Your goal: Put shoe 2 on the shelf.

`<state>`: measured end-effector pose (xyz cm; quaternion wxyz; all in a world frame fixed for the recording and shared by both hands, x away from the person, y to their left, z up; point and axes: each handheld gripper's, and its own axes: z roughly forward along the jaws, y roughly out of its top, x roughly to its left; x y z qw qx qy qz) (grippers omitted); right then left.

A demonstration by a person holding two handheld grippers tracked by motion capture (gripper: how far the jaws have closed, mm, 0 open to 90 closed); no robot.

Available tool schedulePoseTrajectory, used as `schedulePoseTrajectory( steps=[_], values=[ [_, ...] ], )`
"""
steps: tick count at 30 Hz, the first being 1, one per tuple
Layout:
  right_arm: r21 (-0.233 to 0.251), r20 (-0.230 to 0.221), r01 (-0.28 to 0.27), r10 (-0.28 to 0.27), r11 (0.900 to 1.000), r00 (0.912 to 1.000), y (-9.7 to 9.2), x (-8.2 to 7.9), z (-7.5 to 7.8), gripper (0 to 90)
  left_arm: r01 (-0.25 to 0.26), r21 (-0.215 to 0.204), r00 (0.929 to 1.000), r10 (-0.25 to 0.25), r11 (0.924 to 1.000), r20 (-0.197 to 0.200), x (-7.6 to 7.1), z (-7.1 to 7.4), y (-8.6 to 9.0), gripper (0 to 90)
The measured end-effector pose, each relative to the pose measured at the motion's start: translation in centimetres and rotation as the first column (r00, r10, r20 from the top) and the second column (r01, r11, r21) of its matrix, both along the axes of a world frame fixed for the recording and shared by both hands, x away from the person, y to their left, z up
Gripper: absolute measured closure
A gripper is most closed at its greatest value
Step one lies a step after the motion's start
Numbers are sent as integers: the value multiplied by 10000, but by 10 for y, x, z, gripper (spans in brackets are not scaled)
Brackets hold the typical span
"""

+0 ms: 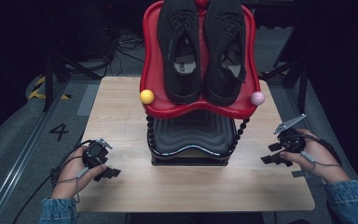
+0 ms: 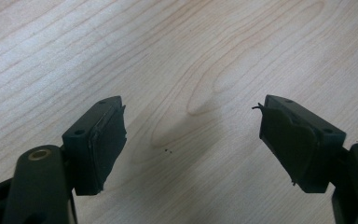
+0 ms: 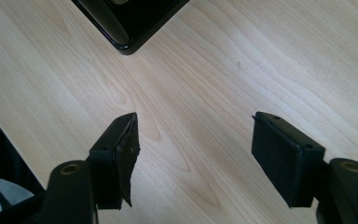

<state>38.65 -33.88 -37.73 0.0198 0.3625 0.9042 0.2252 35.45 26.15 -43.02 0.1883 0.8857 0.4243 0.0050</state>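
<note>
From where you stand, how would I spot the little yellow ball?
Start at the wooden table and find the tall rack in its middle, topped by a red tray carrying two black shoes. The yellow ball sits at that tray's front left corner. Its twin at the front right corner is pink.

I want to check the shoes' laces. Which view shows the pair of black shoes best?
The high view: the black shoes sit side by side on the red tray, seen from above. The left and right gripper views look down at the wooden table.
</note>
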Motion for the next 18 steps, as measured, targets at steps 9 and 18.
schedulePoseTrajectory(
  steps=[9, 18],
  values=[
    [612, 590, 176, -212, 9980, 9980, -3, -3, -29, 302, 104, -48, 9999, -103, 9999, 77, 0, 1, -3, 231],
    [984, 683, 507, -575, 9939, 9960, -7, -5, -54, 288, 55, -83, 9998, -53, 10000, 207, 1, 2, -4, 214]
  ],
)
